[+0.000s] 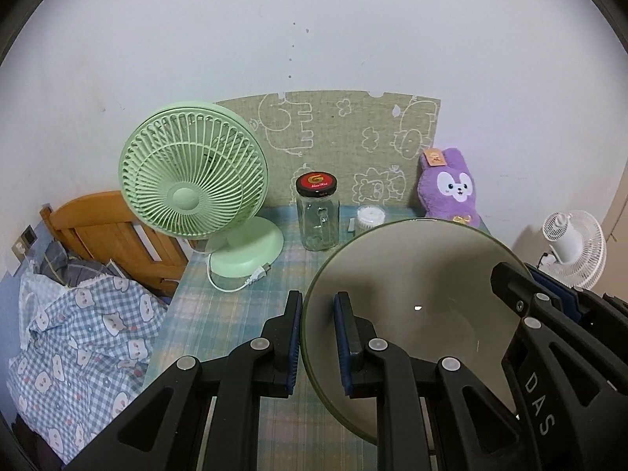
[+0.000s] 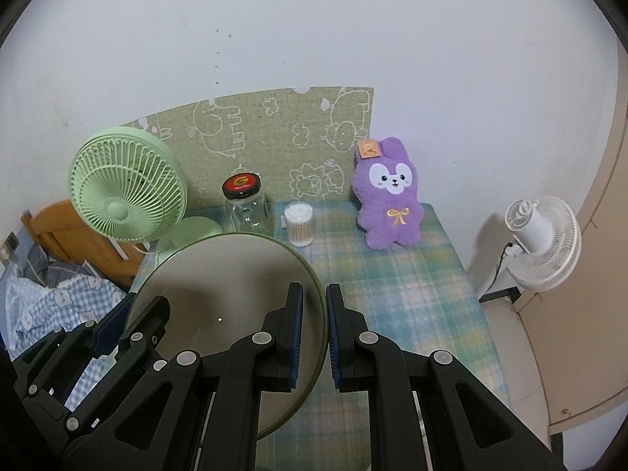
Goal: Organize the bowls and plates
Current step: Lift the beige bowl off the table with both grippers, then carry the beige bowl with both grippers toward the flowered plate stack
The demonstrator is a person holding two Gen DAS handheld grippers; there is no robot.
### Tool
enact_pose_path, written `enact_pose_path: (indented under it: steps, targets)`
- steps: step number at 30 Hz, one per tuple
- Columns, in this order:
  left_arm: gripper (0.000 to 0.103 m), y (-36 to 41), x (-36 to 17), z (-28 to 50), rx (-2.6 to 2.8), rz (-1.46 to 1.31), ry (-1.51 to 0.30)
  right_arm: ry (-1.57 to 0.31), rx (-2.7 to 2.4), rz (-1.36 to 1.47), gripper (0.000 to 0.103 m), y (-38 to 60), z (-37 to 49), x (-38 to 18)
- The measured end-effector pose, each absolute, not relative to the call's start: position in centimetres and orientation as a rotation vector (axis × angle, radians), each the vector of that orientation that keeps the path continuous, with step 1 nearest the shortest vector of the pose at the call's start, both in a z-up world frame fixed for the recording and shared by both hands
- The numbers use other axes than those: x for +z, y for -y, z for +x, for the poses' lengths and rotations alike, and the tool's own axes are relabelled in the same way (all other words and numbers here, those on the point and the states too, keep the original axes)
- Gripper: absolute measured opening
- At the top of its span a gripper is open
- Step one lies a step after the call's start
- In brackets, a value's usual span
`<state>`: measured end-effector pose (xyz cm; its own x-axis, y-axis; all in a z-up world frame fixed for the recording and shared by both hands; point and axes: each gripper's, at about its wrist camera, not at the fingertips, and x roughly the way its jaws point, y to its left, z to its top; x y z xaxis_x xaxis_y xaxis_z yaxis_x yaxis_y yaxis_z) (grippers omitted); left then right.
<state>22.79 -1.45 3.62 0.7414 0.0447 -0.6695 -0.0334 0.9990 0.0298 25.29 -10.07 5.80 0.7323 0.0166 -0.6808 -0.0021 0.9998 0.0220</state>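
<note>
A large olive-green bowl [image 1: 416, 286] with a pale grey inside is held up over the checked tablecloth [image 1: 243, 314]. My left gripper [image 1: 317, 337] is shut on the bowl's left rim, one finger outside and one inside. My right gripper [image 2: 314, 337] is shut on the bowl's [image 2: 227, 286] right rim in the same way. Each gripper shows in the other's view: the right one [image 1: 549, 314] at the bowl's far side, the left one [image 2: 129, 329] at the lower left. No other plates or bowls show.
At the back of the table stand a green desk fan [image 1: 196, 180] with its cord, a glass jar with a black lid [image 1: 318, 212], a cotton-swab tub [image 2: 299, 223] and a purple plush rabbit [image 2: 388, 204]. A white fan [image 2: 543, 239] stands right; a bed [image 1: 78, 314] lies left.
</note>
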Motion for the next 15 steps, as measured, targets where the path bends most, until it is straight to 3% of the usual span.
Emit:
enact_pose_path:
  steps: [15]
  targets:
    - [0.013,0.2,2.4,17.5,0.032,0.035,-0.748,-0.768,0.001,0.016,0.015,8.8,19.4,4.4]
